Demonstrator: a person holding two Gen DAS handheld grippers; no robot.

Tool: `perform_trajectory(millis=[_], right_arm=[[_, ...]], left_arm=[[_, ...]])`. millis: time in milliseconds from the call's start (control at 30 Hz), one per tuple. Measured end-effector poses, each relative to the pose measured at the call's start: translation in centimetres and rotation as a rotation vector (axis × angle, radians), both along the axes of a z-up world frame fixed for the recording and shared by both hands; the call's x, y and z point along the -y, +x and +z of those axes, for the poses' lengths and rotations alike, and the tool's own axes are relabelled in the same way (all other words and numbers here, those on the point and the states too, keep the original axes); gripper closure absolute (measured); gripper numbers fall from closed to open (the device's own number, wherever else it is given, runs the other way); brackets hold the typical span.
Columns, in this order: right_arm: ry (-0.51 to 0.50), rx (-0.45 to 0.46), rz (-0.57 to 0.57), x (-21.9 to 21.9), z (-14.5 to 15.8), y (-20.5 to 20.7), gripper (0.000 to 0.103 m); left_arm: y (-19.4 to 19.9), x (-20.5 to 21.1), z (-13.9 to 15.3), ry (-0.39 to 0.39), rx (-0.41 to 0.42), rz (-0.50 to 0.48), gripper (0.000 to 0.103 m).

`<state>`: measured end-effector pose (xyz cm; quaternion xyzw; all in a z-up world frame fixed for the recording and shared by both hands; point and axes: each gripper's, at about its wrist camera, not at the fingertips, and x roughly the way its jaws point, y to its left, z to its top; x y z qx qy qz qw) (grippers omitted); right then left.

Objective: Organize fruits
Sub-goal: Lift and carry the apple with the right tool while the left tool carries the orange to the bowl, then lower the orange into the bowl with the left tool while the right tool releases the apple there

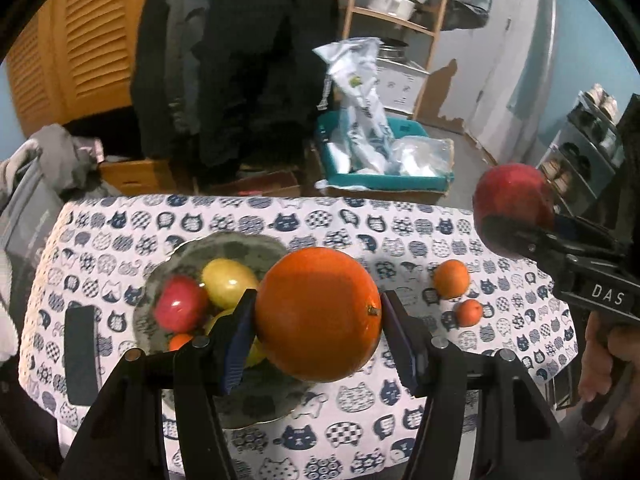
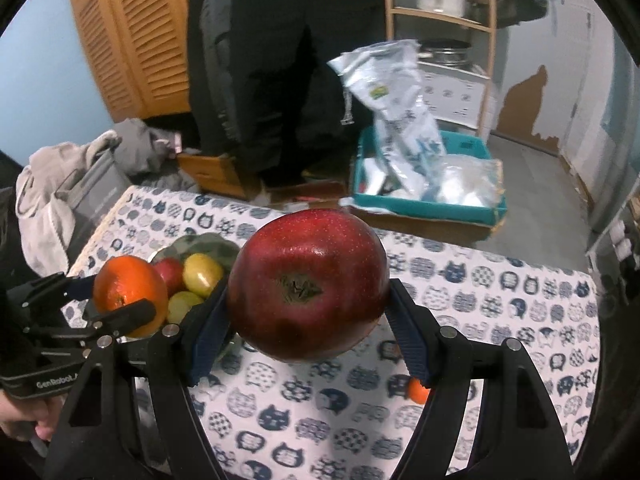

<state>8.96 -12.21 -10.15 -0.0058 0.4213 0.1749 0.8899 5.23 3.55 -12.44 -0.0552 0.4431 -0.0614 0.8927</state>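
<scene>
The left gripper has its jaws clamped on a big orange, held above the near rim of the plate. The right gripper grips a red apple over the bench, well right of the plate. The plate already holds a small red apple, yellow fruits and a bit of orange fruit. Two small oranges lie on the cloth, not yet collected, so the job looks roughly half done.

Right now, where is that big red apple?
The big red apple is clamped in the right gripper, held in the air above the cat-print tablecloth, right of the fruit plate and the orange.
</scene>
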Motion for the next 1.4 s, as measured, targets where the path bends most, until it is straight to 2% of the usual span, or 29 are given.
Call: perform_trajectory(millis=[367, 767, 1033, 1400], right_arm=[[0.013, -0.073, 0.079, -6.5, -2.7, 2.0, 0.028], [-0.026, -0.177, 0.128, -12.0, -8.0, 4.1, 0.028], [-0.057, -0.239, 0.125, -13.3, -11.1, 5.2, 0.028], [-0.082, -0.286, 0.139, -14.4, -13.4, 5.9, 0.028]], left_arm=[[-0.8, -5.6, -2.3, -0.019, -0.047, 0.101, 0.041], [-0.8, -9.6, -6.9, -0.041, -0.145, 0.172, 0.041], [-0.8, -10.8, -9.1, -0.053, -0.197, 0.196, 0.04], [-0.6, -11.2, -11.4, -0.072, -0.261, 0.199, 0.04]])
